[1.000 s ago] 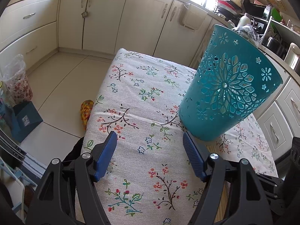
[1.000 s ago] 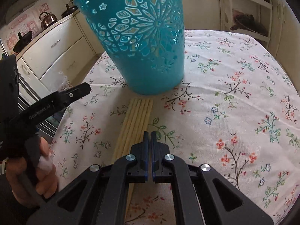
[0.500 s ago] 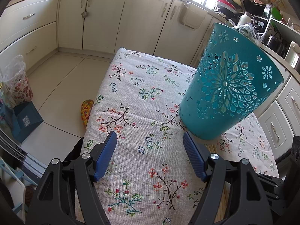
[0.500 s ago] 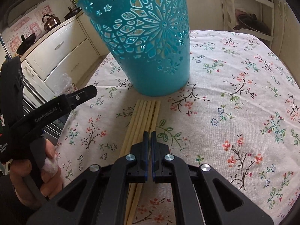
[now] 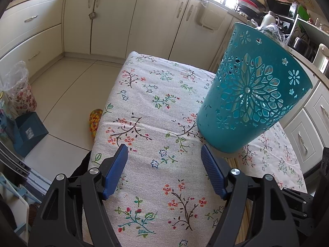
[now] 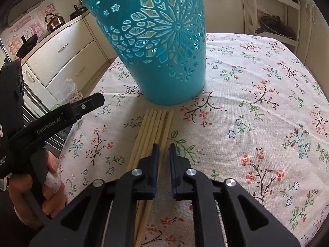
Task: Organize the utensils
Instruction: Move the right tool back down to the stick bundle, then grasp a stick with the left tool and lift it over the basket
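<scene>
A teal cut-out basket [image 6: 160, 47] stands upright on the floral tablecloth [image 6: 257, 107]; it also shows in the left wrist view [image 5: 253, 94]. Several pale wooden chopsticks [image 6: 156, 127] lie side by side in front of it, pointing at its base. My right gripper [image 6: 163, 147] hovers just above their near part, jaws slightly apart and empty. My left gripper [image 5: 164, 156] is wide open and empty above the cloth, left of the basket. It appears from the side in the right wrist view [image 6: 88, 103]. A few chopstick ends show by its right finger [image 5: 232, 161].
The table's left edge [image 5: 102, 127] drops to a tiled floor with a colourful object [image 5: 95, 121] and a blue box [image 5: 28, 131]. Cream kitchen cabinets [image 5: 115, 20] run behind. A shelf unit [image 6: 273, 14] stands beyond the table's far right.
My right gripper has moved forward along the chopsticks toward the basket, and its jaws have parted from shut to a narrow gap. The left gripper has barely moved.
</scene>
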Demonstrator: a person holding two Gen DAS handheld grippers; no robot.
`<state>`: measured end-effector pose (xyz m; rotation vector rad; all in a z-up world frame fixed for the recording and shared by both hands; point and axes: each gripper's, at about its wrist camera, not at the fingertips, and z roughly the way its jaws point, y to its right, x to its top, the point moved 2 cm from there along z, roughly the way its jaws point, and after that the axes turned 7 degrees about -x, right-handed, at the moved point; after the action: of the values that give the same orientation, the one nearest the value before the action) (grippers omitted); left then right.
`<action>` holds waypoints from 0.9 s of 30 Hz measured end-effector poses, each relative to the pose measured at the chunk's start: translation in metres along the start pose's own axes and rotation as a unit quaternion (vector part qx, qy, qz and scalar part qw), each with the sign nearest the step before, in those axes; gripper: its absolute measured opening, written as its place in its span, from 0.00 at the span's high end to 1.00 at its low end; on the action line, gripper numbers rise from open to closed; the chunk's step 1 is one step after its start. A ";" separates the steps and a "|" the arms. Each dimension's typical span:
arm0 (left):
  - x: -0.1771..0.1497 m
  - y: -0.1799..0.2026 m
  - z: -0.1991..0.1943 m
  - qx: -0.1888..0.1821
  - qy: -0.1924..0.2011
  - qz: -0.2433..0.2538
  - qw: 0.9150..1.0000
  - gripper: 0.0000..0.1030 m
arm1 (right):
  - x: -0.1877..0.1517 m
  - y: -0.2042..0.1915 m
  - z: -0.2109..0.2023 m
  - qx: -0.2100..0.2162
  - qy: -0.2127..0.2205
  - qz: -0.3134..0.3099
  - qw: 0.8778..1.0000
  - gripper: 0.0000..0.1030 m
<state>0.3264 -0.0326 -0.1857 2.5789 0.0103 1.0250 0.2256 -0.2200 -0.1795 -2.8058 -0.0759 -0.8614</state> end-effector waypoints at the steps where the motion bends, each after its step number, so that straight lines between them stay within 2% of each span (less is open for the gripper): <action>1: 0.000 0.000 0.000 0.000 0.000 0.000 1.000 0.32 | 0.000 0.000 0.000 0.000 0.000 0.001 1.000 0.87; 5: 0.000 0.000 0.000 0.000 -0.001 0.001 1.000 0.32 | 0.002 -0.004 0.002 -0.012 0.004 -0.008 1.000 0.86; 9: -0.001 0.003 0.002 -0.002 -0.009 0.010 1.000 0.32 | 0.003 -0.013 0.004 -0.040 -0.001 -0.042 0.998 0.88; 14: -0.016 0.034 0.012 -0.027 -0.085 0.071 0.993 0.32 | -0.001 0.001 -0.003 -0.056 -0.011 -0.058 0.997 0.89; 17: -0.027 0.054 0.015 -0.006 -0.095 0.115 0.989 0.32 | -0.007 0.018 -0.008 -0.044 -0.007 -0.031 0.999 0.92; 27: -0.027 0.065 0.020 0.050 -0.107 0.147 0.982 0.31 | -0.009 0.026 -0.009 -0.012 -0.006 0.001 1.000 0.91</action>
<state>0.3113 -0.1036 -0.1948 2.8282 -0.3953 0.8547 0.2160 -0.2473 -0.1814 -2.8325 -0.0636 -0.8512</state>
